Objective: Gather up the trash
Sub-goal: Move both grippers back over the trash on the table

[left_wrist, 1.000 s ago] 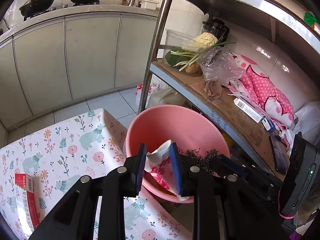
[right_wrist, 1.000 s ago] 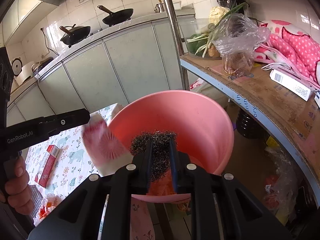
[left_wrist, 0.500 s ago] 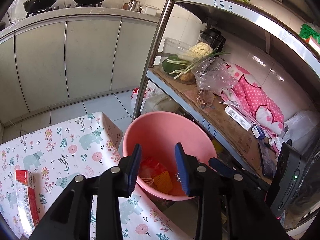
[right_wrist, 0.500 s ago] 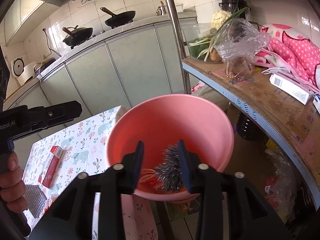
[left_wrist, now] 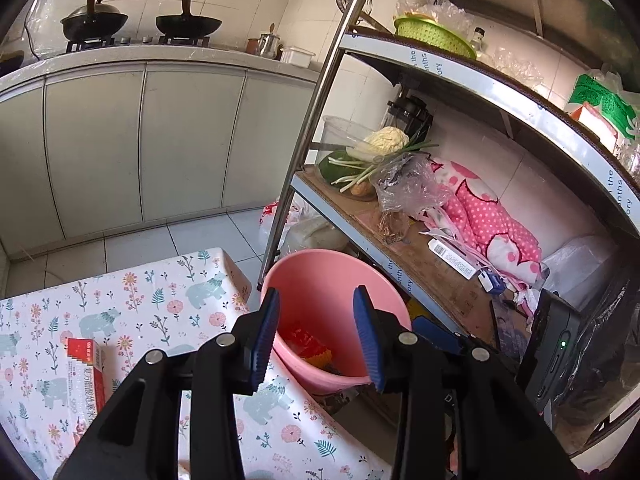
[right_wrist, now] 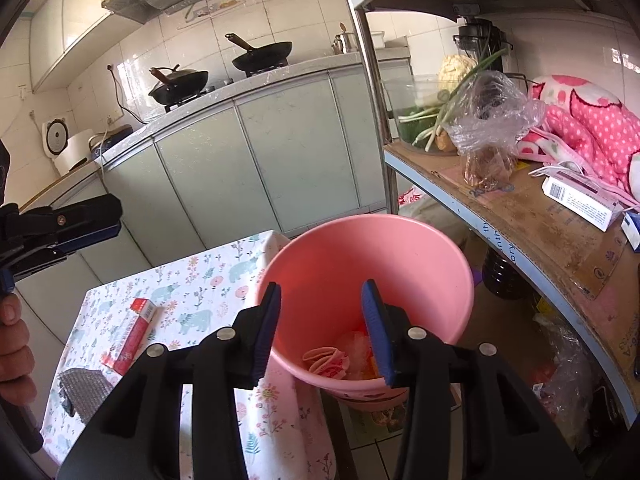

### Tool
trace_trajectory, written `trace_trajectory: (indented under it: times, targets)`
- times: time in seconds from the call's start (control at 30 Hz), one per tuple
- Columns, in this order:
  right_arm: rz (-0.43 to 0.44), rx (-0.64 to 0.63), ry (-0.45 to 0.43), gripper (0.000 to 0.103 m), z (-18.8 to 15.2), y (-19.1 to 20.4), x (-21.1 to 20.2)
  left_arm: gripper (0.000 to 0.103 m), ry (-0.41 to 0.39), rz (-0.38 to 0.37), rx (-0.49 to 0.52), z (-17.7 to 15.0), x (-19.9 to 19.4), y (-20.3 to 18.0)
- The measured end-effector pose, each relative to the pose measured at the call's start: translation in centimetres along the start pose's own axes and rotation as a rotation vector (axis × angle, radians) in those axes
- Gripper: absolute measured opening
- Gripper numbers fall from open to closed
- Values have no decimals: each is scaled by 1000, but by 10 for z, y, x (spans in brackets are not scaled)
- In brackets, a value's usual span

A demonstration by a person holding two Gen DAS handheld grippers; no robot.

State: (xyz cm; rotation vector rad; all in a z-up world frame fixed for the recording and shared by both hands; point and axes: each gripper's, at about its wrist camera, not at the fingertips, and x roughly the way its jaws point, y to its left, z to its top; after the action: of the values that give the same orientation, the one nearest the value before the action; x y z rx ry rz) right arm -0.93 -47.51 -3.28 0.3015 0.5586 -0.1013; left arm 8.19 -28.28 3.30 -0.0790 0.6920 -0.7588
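Furthest left in the right wrist view, a crumpled silvery wrapper (right_wrist: 82,394) lies on the floral tablecloth (right_wrist: 200,292), near the table's left edge. Just right of it and slightly farther from the camera lies the red carton (right_wrist: 130,334), its long axis running from lower left to upper right, one end pointing roughly toward the pink bucket (right_wrist: 400,248). Both look like trash not yet collected, and both lie left of and below the left gripper (right_wrist: 76,224), which enters that view from the left, held by a hand (right_wrist: 14,344). Judged from this, the left hand is the nearer one for the carton; the right would have to cross over the bucket's side.

The left gripper (left_wrist: 316,330) has just been opening, and its blue pads stand apart with nothing between them. In its own view the carton (left_wrist: 86,376) sits to the lower left of the fingers, long axis running nearly up and down the picture.

The right gripper (right_wrist: 322,328) has likewise just been opening; its jaws are apart and empty, poised over the bucket's near rim.

Only the right wrist view shows the silvery wrapper and the pale pink scraps (right_wrist: 332,360) lying in the bucket's bottom. The left wrist view instead shows red and orange pieces (left_wrist: 310,344) there, plus the shelf (left_wrist: 420,264) to the right.
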Motion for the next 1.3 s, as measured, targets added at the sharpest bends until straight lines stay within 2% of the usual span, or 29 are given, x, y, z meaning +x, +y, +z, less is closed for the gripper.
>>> trace_trajectory:
  times: [0.13, 0.33, 0.7, 1.0, 1.3]
  targets:
    - [54, -21, 6, 43, -3, 15, -10, 37, -34, 28, 1, -6, -35, 13]
    - [149, -89, 51, 44, -18, 47, -19, 38, -80, 111, 8, -22, -89, 41]
    - [249, -142, 182, 45, -47, 93, -12, 42, -99, 272, -117, -71, -161, 111]
    - [282, -138, 236, 45, -59, 114, 0, 43, -18, 333, -234, -116, -172, 157]
    - [287, -143, 285, 45, -70, 126, 6, 43, 62, 324, -264, -139, -149, 176]
